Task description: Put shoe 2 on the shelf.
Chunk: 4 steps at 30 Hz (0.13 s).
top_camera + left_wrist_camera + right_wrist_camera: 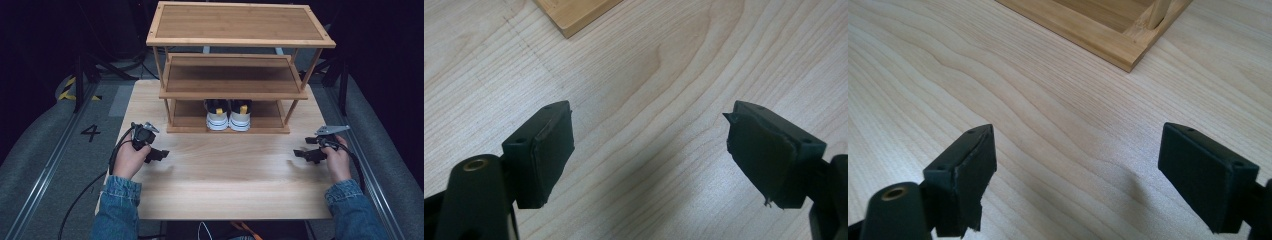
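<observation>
Two sneakers [228, 115] stand side by side on the bottom shelf of the bamboo shoe rack [235, 30], heels toward the person. Left tool [161, 154] and right tool [300, 154] rest low over the tabletop [225, 185], well apart, each with jaws spread wide and nothing between them.

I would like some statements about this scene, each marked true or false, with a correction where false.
1. The pair of shoes stands on the lowest shelf of the wooden rack. True.
2. The left gripper holds a shoe. False: its jaws are open with nothing between them.
3. The right gripper is open above the bare table. True.
4. The top shelf carries a box. False: it is bare.
5. The shoes lie on the table in front of the rack. False: they stand inside it.
</observation>
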Motion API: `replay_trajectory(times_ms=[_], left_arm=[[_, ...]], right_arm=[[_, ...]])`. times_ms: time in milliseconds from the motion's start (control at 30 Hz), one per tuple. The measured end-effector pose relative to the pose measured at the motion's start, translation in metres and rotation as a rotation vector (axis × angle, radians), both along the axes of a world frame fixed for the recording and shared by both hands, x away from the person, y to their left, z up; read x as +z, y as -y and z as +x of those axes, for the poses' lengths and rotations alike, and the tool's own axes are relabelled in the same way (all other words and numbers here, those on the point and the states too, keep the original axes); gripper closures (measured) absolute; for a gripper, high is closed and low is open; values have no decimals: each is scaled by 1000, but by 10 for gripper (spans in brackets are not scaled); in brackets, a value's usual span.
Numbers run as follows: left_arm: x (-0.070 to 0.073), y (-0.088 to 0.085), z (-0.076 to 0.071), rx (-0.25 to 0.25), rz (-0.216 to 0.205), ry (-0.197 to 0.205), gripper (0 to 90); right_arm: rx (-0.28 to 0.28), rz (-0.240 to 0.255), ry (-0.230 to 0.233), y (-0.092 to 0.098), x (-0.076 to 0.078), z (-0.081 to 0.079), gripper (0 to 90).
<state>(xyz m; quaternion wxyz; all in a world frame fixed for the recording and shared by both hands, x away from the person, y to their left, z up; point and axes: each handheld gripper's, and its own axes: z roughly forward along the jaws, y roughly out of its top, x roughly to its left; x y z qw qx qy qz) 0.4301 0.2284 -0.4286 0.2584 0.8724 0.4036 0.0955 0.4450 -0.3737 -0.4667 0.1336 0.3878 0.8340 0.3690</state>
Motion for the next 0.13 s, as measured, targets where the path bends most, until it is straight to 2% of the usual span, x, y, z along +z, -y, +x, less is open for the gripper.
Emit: replay_trajectory(times_ms=[100,133], left_arm=[[-1,-1,0,23,-14,-3,192],[-1,-1,0,31,-20,-15,192]], right_arm=[[0,-8,-3,0,-2,1,162],[-1,-8,-3,0,-2,1,163]])
